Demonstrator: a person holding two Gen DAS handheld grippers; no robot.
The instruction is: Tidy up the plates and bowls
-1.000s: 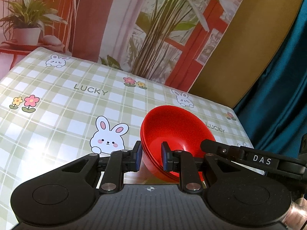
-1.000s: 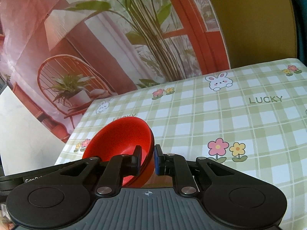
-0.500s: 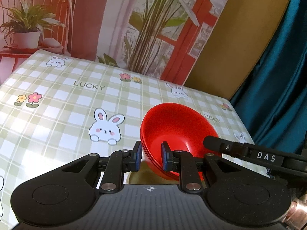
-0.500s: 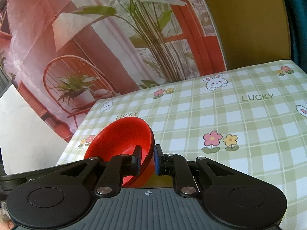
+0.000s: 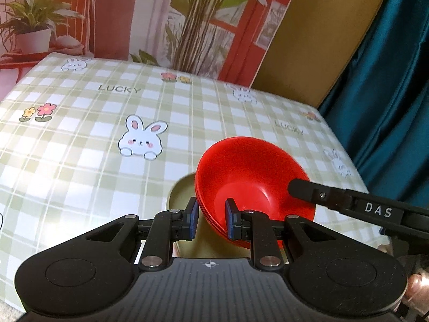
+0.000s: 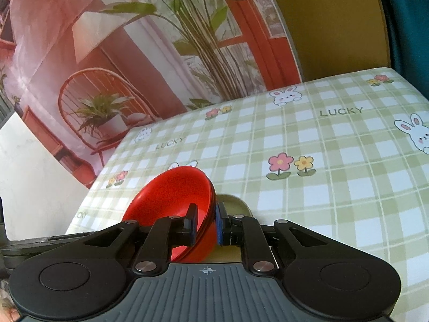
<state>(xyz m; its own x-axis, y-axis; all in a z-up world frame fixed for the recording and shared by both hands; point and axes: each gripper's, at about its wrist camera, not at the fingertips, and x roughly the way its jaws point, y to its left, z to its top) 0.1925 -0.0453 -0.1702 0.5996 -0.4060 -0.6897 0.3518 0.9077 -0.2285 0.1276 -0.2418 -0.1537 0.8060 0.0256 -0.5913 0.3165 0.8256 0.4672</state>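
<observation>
A stack of red bowls [image 5: 249, 177] is held tilted above the checked tablecloth [image 5: 107, 166], its shadow showing below it. My left gripper [image 5: 209, 221] is shut on the near left rim of the stack. My right gripper [image 6: 206, 224] is shut on the opposite rim; the stack also shows in the right wrist view [image 6: 174, 201]. The right gripper's black finger [image 5: 348, 201] reaches in from the right in the left wrist view. I see no plates.
The table's far edge meets a printed backdrop with a plant and red door [image 5: 203, 21]. A teal curtain [image 5: 388, 94] hangs past the table's right edge. A white wall panel [image 6: 29, 177] stands by the other end.
Both grippers have lifted the red bowl stack higher above the cloth; its shadow now shows beneath. The grips have not changed.
</observation>
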